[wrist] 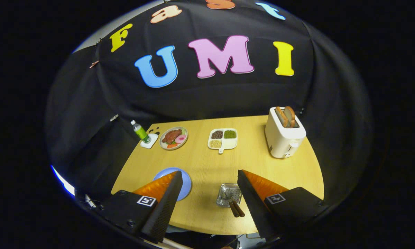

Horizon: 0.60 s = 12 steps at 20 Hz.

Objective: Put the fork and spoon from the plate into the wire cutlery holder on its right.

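Observation:
A blue plate (185, 185) lies on the wooden table (207, 162), partly hidden behind my left finger (166, 200); its visible part is bare. To its right stands the wire cutlery holder (227, 194), with two brown handles (236, 208) sticking out of it towards me. The holder sits just inside my right finger (252, 200). My gripper (210, 175) hovers high above the table's near edge, open wide, with nothing between its fingers.
At the far side of the table stand a green bottle (140, 131) on a white coaster, a plate of food (173, 137), a white divided tray of grains (223, 139) and a white toaster (284, 133) holding bread slices.

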### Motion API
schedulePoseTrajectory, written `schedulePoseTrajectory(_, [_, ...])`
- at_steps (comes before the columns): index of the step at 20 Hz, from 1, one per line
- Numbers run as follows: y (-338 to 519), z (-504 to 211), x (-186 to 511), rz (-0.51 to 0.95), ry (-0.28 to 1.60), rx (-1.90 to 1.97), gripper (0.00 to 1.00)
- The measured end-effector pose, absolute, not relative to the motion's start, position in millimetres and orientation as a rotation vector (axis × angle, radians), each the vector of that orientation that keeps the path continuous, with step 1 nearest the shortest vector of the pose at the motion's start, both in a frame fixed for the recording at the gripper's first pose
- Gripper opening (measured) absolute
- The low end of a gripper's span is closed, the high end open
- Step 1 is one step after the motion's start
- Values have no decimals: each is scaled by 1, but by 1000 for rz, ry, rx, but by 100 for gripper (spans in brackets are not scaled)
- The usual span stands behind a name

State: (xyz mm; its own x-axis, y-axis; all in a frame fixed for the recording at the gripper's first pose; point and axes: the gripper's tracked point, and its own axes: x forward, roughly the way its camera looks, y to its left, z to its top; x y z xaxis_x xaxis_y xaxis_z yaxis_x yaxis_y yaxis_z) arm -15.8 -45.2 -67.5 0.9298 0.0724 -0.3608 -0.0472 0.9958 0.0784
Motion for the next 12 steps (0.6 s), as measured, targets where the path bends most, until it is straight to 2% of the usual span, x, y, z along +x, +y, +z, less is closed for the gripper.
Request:
schedulePoseTrajectory(7, [-76,11,-29,-108,40,99,99])
schedulePoseTrajectory(10, [-97,57,-36,-212,-111,-70,99])
schedulePoseTrajectory(12, [-90,78,-38,-210,-173,-130,99])
